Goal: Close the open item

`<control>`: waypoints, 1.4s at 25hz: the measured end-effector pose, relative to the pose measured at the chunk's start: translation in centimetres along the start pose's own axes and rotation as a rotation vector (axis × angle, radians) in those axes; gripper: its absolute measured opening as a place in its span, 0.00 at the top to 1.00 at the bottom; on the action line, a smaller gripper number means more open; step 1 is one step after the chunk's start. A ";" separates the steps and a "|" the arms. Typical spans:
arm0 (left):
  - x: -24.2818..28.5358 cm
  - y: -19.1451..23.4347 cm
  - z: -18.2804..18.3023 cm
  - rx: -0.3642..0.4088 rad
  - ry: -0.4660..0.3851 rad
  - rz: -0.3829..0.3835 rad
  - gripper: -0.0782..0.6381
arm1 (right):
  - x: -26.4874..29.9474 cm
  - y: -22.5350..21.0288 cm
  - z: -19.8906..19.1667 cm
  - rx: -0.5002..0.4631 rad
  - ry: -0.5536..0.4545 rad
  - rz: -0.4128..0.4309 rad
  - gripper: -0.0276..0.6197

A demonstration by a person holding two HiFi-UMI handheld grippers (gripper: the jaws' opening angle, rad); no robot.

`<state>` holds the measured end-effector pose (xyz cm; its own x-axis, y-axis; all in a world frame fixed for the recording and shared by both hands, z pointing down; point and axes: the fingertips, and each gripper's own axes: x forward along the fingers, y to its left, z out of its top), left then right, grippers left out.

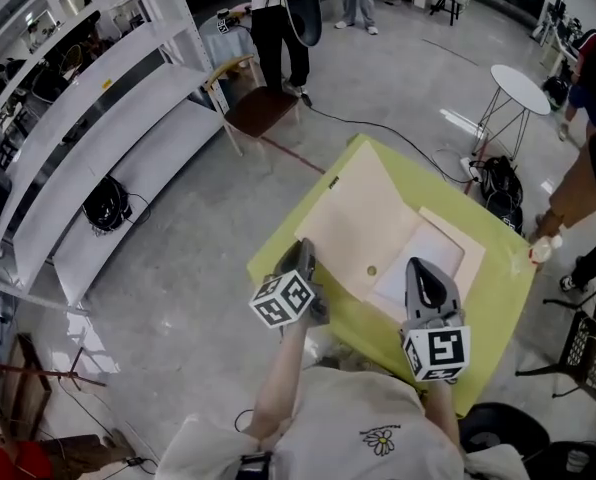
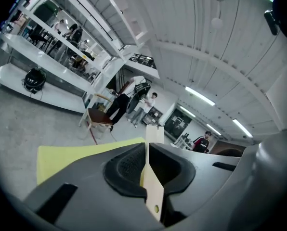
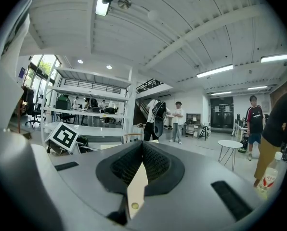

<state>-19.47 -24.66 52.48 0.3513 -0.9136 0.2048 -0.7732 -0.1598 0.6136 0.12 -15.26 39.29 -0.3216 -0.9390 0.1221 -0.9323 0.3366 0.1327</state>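
Item: cream card folder, lying spread open on the yellow-green table directly in front of you. It has one large plain panel on the left and a narrower panel on the right that carries a white sheet. A small round stud sits near the fold, and the card shows no print. Markings: the cube on each of your grippers bears black-and-white square codes, the left cube and the right cube, with patterns only and no letters. Your shirt has a small daisy motif, and the line of lettering under it is too small to read. A bottle at the table's right edge has a red label that is also illegible. Grip: your left gripper has its jaws pressed together on the near edge of the large panel, which shows edge-on in the left gripper view as a thin cream strip with a brass-coloured stud. Your right gripper is likewise clamped on the folder's near edge at the right panel (a stud shows on that strip too). Surroundings: white shelving, a wooden chair, a round white side table
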 end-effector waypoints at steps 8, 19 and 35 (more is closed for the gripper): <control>0.0 -0.6 0.6 0.033 0.019 -0.042 0.87 | -0.7 -0.3 0.4 -0.003 0.003 -0.021 0.94; -0.9 -3.2 0.4 0.136 0.002 -0.107 0.87 | -1.1 0.2 -0.2 0.002 0.003 -0.028 0.94; -2.6 -13.8 -0.2 0.413 -0.072 -0.330 0.87 | -4.4 -4.5 -3.9 0.037 0.077 -0.186 0.94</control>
<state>-9.59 -20.05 43.61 0.5848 -0.8111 -0.0104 -0.7765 -0.5634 0.2820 6.37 -12.37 42.02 -0.1313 -0.9759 0.1744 -0.9803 0.1540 0.1237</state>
